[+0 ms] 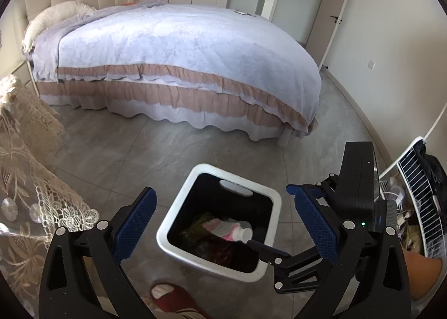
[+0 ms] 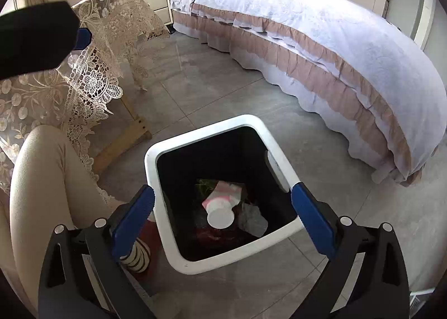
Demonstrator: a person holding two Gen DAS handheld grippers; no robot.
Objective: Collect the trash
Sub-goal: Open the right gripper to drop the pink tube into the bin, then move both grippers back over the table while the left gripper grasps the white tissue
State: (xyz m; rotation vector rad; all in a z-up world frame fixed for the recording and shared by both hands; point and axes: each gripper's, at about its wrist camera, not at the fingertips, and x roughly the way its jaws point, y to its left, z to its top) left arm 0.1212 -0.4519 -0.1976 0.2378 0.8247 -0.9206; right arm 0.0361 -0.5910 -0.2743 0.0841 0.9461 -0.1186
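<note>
White rim, black inside: the bin (image 2: 167, 148) sits on the grey floor (image 2: 212, 89) near the bed (image 2: 321, 39), and both claws hang over it. Left claw (image 1: 223, 218) is spread wide with nothing between the pads; right claw (image 2: 223, 221) the same, wide and empty. The bottle (image 2: 223, 204) lies down in the bin among wrappers, long axis roughly flat, white cap (image 2: 220, 217) aimed at the right claw's side. I'd say the drop is done; the neat way on is to lift both claws straight up, clear of the rim, before turning to hunt for more trash.
</note>
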